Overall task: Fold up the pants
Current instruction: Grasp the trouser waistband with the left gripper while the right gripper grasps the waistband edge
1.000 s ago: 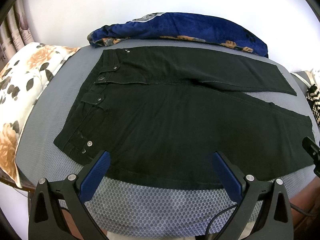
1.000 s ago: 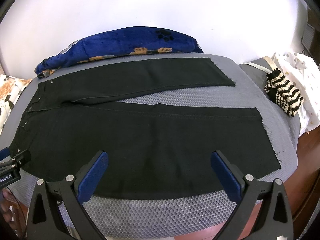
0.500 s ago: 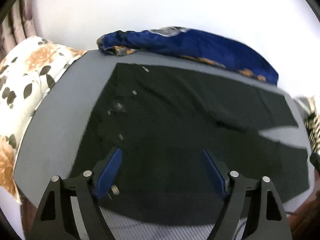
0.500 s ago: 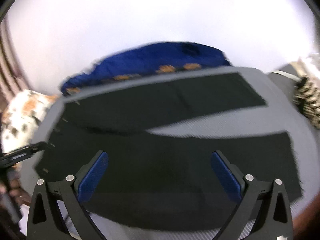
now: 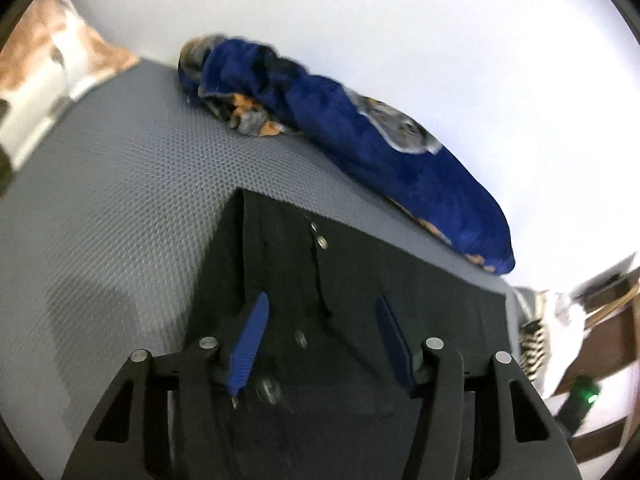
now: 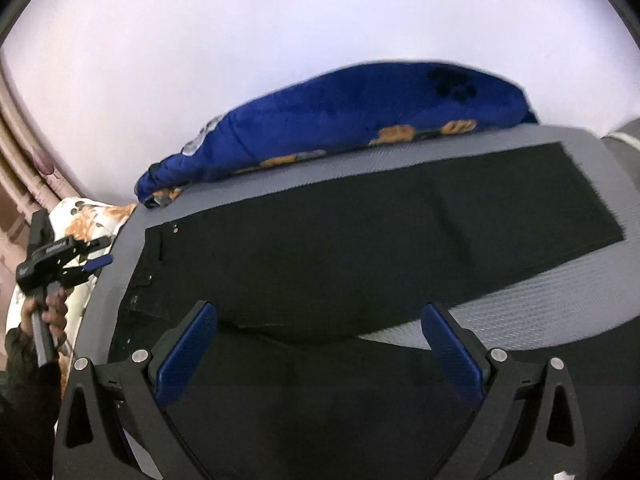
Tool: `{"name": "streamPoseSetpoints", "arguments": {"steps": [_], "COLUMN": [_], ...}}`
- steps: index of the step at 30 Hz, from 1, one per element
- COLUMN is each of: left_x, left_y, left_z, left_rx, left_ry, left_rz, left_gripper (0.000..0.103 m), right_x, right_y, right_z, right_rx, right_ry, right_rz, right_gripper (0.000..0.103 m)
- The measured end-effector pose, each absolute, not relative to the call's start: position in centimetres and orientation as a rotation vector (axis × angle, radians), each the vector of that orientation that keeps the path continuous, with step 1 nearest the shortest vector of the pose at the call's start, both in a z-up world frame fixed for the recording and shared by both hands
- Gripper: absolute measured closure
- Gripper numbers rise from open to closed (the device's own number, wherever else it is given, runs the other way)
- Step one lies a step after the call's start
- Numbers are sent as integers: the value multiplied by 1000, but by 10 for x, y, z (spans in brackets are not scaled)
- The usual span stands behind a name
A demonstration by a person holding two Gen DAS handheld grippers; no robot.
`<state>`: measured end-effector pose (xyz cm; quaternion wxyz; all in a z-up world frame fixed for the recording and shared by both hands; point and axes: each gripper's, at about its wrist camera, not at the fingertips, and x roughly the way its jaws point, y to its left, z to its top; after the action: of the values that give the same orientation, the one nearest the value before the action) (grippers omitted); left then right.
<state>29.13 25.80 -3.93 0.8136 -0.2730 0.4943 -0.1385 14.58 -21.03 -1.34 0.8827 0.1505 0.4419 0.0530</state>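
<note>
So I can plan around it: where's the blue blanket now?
The blue blanket lies bunched along the far edge of the grey mattress, against the wall, just beyond the black pants.

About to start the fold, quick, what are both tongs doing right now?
Left tongs: open, over the waist of the pants, holding nothing.
Right tongs: open, over the pants, holding nothing.
</note>
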Motion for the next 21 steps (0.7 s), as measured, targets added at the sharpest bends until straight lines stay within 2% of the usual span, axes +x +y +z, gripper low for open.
{"name": "streamPoseSetpoints", "arguments": {"steps": [8,11,12,13,21], "left_x": [354,367,369,371,369], "left_y": [285,288,288,288,296], "left_z": [-88,-96,-98,-99,-102], "left_rx": [-606,-589,-589,-591,-621], "left_ry": [1133,1142,1143,1142,1138], "left_rz": [-296,-327,-343,-352,-412], "left_gripper": [47,47,54,55,57], "right_x": [185,196,200,203,224], "right_y": [-185,-178,-176,-174,-162], "right_z": [-49,-57,-59,-60,-68], "right_rx": [321,300,290,283,266], "right_ry": [1015,1032,1035,1039,1056], "right_rz": [115,110,107,105,133], "right_gripper": [1,1,1,1,1]}}
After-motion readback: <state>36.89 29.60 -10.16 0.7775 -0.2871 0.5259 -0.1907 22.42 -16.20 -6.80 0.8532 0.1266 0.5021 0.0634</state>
